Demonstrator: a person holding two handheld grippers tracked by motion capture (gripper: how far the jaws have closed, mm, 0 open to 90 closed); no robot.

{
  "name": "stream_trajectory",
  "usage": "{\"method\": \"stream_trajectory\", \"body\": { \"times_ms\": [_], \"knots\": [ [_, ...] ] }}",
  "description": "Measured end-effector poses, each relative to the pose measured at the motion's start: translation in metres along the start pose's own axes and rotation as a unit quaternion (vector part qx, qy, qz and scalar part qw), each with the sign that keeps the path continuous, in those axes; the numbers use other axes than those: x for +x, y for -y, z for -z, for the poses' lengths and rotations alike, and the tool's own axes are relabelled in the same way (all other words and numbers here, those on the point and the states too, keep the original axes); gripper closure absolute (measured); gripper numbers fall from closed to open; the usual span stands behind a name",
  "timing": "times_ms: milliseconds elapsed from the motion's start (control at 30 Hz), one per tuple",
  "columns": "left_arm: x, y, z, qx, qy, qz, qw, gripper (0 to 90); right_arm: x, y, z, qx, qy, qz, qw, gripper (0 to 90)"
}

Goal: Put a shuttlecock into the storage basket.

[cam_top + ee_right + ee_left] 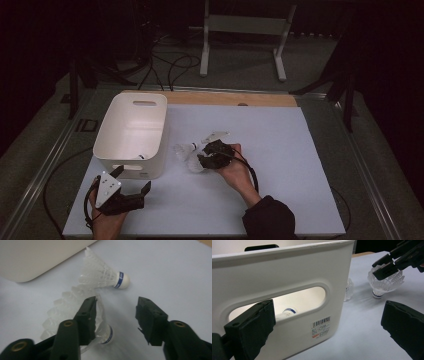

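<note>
Roughly at the middle of the high view, the right tool [202,159] reaches over two white shuttlecocks lying on the pale blue surface [280,165]. In the right gripper view its two black jaws stand apart: the left one lies against the plastic skirt of the nearer shuttlecock [67,312], whose blue-banded cork sits low in the frame just beside that jaw, while the right jaw is clear of it, with bare surface in the gap. Nothing is pinched, so the tool is open around that shuttlecock rather than gripping it. The second shuttlecock [105,276] lies in the upper middle of that view, its cork pointing to the right of the frame and its skirt touching the first one's skirt.

At the lower left of the high view the left tool [131,186] sits on the surface just in front of the white basket [131,127]. Its jaws are wide open and hold nothing. In the left gripper view one jaw shows at the lower left before the basket's handle slot and the other at the lower right. Through that slot a third shuttlecock [288,311] lies on the basket floor. The right tool shows at the upper right of that view, above a shuttlecock.
</note>
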State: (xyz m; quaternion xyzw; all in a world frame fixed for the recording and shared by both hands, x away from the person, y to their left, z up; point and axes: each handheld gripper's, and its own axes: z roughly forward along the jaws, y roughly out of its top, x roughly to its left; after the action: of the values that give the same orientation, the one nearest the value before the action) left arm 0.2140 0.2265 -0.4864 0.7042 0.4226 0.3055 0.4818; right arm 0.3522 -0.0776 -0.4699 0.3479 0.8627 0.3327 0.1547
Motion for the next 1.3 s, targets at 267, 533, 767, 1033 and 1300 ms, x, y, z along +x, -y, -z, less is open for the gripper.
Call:
{"method": "stream_trajectory", "body": {
  "times_ms": [267, 533, 767, 1033, 1300],
  "knots": [
    [0.0, 0.0, 0.0, 0.0, 0.0, 0.0, 1.0, 0.0, -0.003, 0.004, 0.001, 0.008, -0.027, -0.003, 0.9996, 74.0],
    [0.0, 0.0, 0.0, -0.001, -0.001, 0.0, 1.0, 0.0, -0.004, 0.005, 0.003, 0.007, -0.03, -0.001, 0.9995, 86.0],
    [0.0, 0.0, 0.0, 0.0, 0.0, 0.0, 1.0, 0.0, -0.003, 0.004, 0.006, -0.002, -0.025, 0.0, 0.9997, 89.0],
    [0.0, 0.0, 0.0, -0.001, 0.0, 0.0, 1.0, 0.0, -0.003, 0.002, 0.01, -0.013, -0.02, -0.002, 0.9997, 89.0],
    [0.0, 0.0, 0.0, -0.001, -0.001, 0.0, 1.0, 0.0, -0.002, -0.001, 0.011, -0.018, -0.018, -0.002, 0.9997, 89.1]
  ]
}}
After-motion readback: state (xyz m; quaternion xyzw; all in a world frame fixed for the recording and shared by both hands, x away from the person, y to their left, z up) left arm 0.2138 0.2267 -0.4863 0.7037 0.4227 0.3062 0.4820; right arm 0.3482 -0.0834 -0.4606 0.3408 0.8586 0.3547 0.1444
